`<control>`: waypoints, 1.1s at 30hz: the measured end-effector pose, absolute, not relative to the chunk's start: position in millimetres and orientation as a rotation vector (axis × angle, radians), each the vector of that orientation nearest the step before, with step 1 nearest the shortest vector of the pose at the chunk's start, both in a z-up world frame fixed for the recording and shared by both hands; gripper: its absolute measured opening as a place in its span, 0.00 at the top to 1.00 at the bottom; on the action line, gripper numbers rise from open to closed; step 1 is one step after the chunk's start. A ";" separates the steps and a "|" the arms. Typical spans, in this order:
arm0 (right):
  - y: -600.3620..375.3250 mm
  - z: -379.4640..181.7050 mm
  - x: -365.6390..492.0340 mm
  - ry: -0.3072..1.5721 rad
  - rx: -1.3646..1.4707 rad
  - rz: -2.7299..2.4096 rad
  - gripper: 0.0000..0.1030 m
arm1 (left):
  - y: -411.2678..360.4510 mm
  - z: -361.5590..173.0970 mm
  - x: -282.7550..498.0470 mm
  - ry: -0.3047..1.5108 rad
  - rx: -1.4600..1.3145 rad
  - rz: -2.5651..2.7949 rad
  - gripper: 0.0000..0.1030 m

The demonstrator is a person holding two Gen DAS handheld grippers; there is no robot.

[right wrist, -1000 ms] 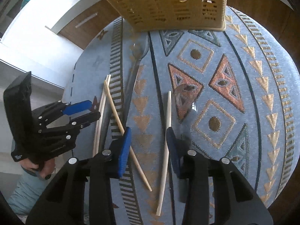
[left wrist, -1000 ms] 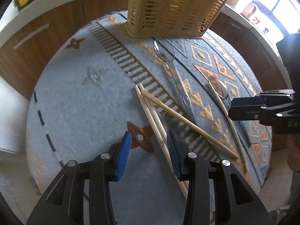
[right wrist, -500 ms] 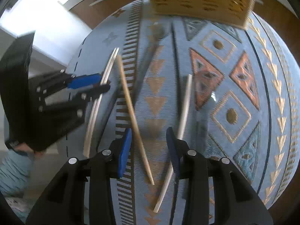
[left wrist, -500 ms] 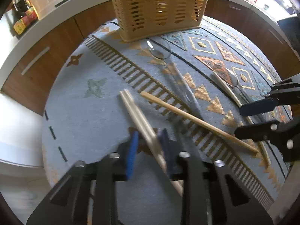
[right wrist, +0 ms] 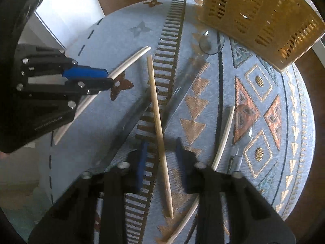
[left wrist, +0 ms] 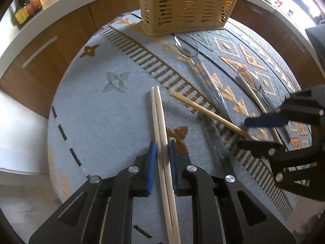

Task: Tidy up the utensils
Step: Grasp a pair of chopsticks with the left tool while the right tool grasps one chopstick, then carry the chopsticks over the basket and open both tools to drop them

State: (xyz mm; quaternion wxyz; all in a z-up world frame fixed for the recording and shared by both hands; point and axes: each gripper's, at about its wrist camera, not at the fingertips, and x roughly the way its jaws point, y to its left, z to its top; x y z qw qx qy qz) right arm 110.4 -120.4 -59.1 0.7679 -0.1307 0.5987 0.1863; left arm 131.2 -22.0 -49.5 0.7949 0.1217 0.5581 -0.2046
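My left gripper (left wrist: 162, 152) is shut on a pair of pale chopsticks (left wrist: 157, 109) that lie on the round patterned tablecloth (left wrist: 97, 109); the pair also shows in the right wrist view (right wrist: 130, 63). My right gripper (right wrist: 160, 152) is open, its blue pads on either side of a darker single chopstick (right wrist: 156, 109), which also shows in the left wrist view (left wrist: 205, 111). A yellow slotted basket (left wrist: 186, 2) stands at the table's far edge. Two clear plastic spoons (left wrist: 195, 61) (right wrist: 243, 142) and another pale chopstick (right wrist: 224, 136) lie on the cloth.
A clear plastic utensil handle (right wrist: 130, 122) lies beside the darker chopstick. Wooden cabinets with a white counter (left wrist: 50, 26) curve round behind the table. Bottles (left wrist: 28, 8) stand on the counter at far left.
My left gripper has closed round the pale chopstick pair. My right gripper has moved left from the lone pale chopstick and now straddles the darker chopstick.
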 end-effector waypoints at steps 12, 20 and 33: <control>-188.2 -16.5 103.9 1.225 -0.037 0.379 0.96 | -36.3 -48.9 139.3 1.193 0.317 -0.423 0.80; -279.9 -20.3 114.6 1.265 0.028 0.117 0.96 | -34.9 -47.3 142.9 1.194 0.291 -0.427 0.80; -322.0 -50.5 147.6 1.365 0.073 0.071 0.74 | -20.4 -47.2 153.2 1.268 0.199 -0.511 0.80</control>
